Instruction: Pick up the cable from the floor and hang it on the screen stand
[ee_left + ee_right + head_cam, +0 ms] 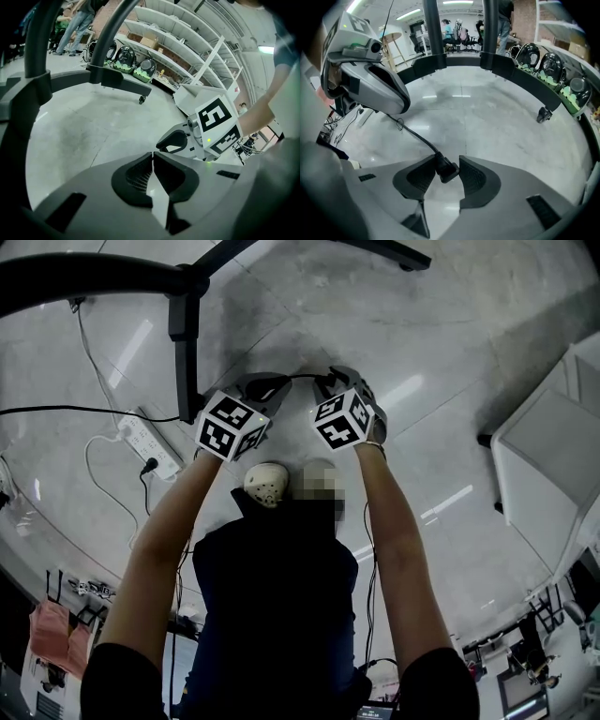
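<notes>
Closest to the lens, the right gripper (446, 158) is seen with its smooth grey jaws standing partly apart and their dark ribbed pads (474, 178) closed against a blocky black plug (446, 170), which is held clear of the floor. From that plug the cable (417, 137), thin, round and black, is carried up and leftward to the underside of the left gripper (153, 155). Whether it is pinched there cannot be made out, since in the left gripper view the ribbed pads are pressed together at their tips and nothing is seen between them. In the head view a short black arc of cable is seen between the two gripper tips, and each gripper is topped by a white cube (230, 426) printed with black square markers. Beneath them a polished pale grey floor (487, 112) with a mottled sheen is spread. The screen stand (525, 84), matt black with a curved base on a castor and round uprights, is set beyond the grippers, apart from the cable. A white oblong power strip (148, 442) is laid on the floor at the left.
</notes>
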Tool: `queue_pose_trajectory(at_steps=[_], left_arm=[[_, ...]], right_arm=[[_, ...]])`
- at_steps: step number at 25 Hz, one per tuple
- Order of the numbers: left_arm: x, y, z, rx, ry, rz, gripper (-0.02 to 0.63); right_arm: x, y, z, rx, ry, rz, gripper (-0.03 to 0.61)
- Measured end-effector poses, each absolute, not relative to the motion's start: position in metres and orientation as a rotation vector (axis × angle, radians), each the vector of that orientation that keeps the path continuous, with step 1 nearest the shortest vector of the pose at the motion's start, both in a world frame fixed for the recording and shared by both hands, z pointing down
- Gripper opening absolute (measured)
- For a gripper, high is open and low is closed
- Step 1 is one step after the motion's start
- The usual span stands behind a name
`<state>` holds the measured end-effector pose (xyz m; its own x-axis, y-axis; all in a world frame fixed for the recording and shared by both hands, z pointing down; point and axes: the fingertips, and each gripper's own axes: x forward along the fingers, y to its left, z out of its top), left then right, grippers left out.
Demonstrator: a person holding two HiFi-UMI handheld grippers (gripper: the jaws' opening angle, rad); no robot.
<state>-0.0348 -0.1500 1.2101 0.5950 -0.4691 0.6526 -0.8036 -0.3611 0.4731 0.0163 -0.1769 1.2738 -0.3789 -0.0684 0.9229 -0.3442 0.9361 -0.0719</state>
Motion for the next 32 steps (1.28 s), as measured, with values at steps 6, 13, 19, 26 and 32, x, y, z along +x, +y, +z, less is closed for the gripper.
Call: queue_pose_trajectory(at_steps=[6, 13, 19, 26, 32], left_arm=[[-0.031, -0.157, 1.159, 2.0, -1.054, 0.461, 0.018], [-0.029, -0.156, 1.097, 2.005, -1.036, 0.476, 0.018], [-0.041, -0.158, 1.052, 1.995, -1.059, 0.481, 0.018], [-0.052, -0.146, 1.013, 1.921, -1.098, 0.47, 0.018], [-0.05, -0.13, 0.981, 1.898, -1.096, 0.482, 0.018]], right_arm=[[0.024, -0.172, 1.219, 0.296, -1.946, 0.32, 0.173], [0.021, -0.164, 1.154, 0.269, -1.944, 0.315, 0.173], [0.01, -0.155, 1.106, 0.23, -1.958, 0.311, 0.173], [0.002, -0.136, 1.062, 0.203, -1.957, 0.337, 0.173], [0.003, -0.138, 1.023, 0.221, -1.957, 0.351, 0.172]])
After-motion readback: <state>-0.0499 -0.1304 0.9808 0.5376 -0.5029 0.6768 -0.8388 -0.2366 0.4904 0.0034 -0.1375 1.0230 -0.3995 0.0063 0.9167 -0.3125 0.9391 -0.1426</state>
